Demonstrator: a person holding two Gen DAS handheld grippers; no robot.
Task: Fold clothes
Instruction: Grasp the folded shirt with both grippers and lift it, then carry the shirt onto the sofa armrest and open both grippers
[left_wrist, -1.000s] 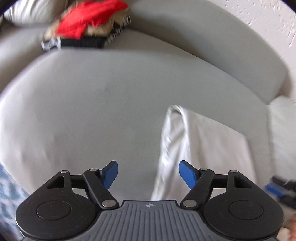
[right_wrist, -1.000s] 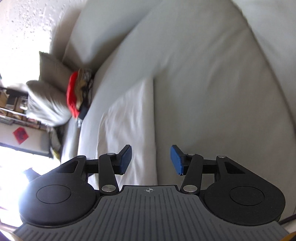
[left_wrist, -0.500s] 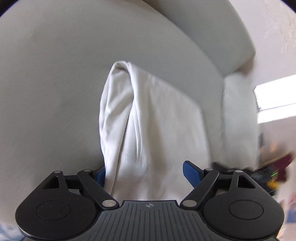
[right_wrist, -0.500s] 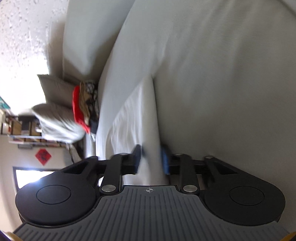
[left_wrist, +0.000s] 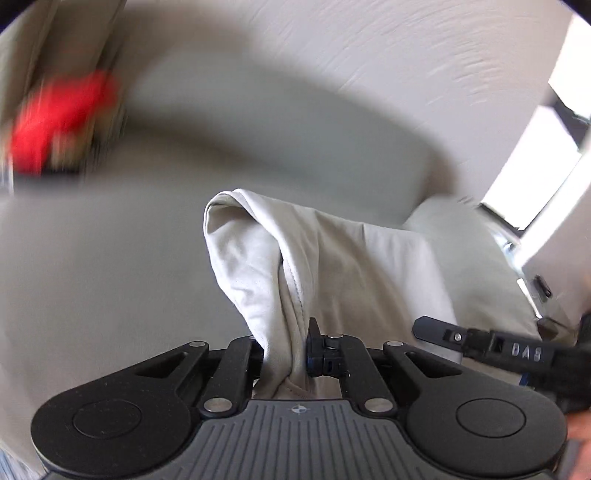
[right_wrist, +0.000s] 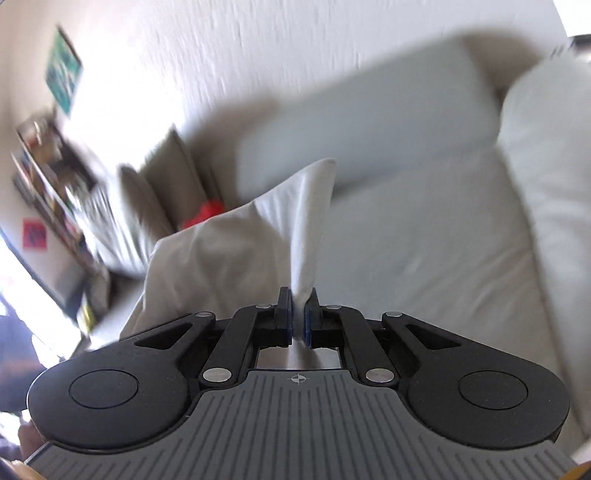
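Over the grey sofa (right_wrist: 424, 229), each tool (left_wrist: 284, 356) (right_wrist: 298, 317) has just clamped the white garment (left_wrist: 332, 266).

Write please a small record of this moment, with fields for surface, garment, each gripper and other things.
surface: grey sofa
garment: white cloth, bunched, one end raised off the seat
left gripper: jaws just closed, shut on the cloth
right gripper: jaws just closed, shut on another part of the cloth
other things: red clothes piled at the far end, blurred; cushions beside them
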